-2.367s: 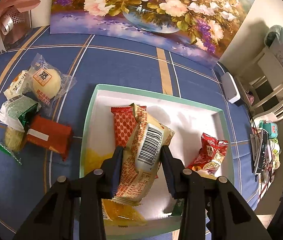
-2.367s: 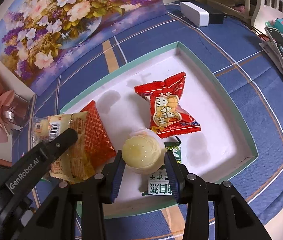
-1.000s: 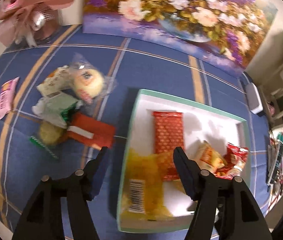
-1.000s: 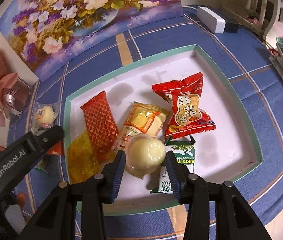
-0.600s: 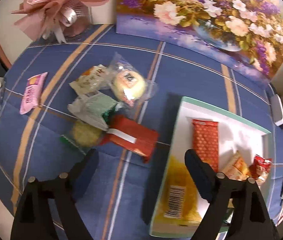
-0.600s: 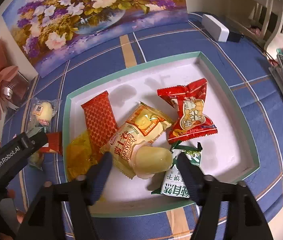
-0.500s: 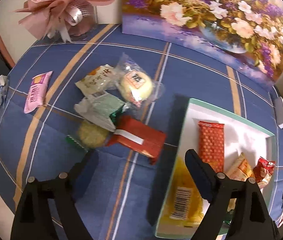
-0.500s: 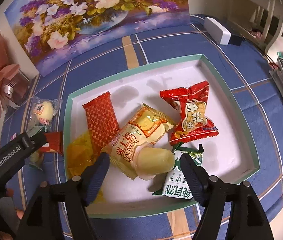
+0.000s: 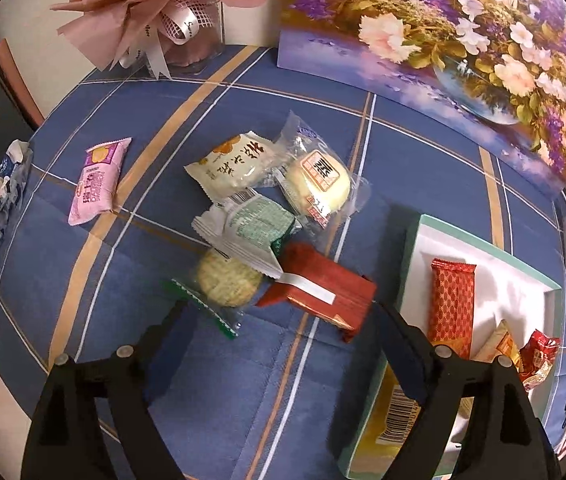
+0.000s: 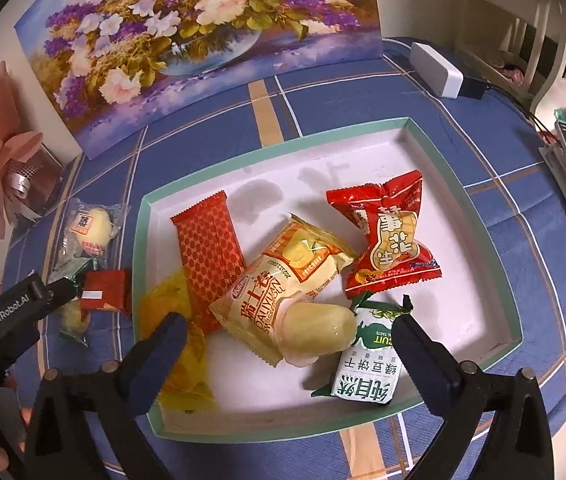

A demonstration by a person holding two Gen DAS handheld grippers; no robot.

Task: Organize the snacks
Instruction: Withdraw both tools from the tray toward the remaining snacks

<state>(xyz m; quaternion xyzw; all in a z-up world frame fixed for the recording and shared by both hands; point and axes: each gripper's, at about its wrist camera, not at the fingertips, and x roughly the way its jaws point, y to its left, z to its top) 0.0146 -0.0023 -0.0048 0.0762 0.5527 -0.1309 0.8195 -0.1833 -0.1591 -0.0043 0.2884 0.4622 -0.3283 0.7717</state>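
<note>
Filling tray (image 10: pixel 459 196): six snacks inside, roughly eight remaining loose on surface (image 9: pixel 243 380). Opening right gripper (image 10: pixel 287 338) over released bun (image 10: pixel 315 330); hovering left gripper (image 9: pixel 279 326), spread and empty, near red box (image 9: pixel 323 290).

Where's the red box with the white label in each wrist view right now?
Left wrist: red box lies near centre on the blue cloth, just left of the tray.
Right wrist: red box sits at left, outside the tray.
Shared landmark: orange-red patterned bar inside the tray.
</note>
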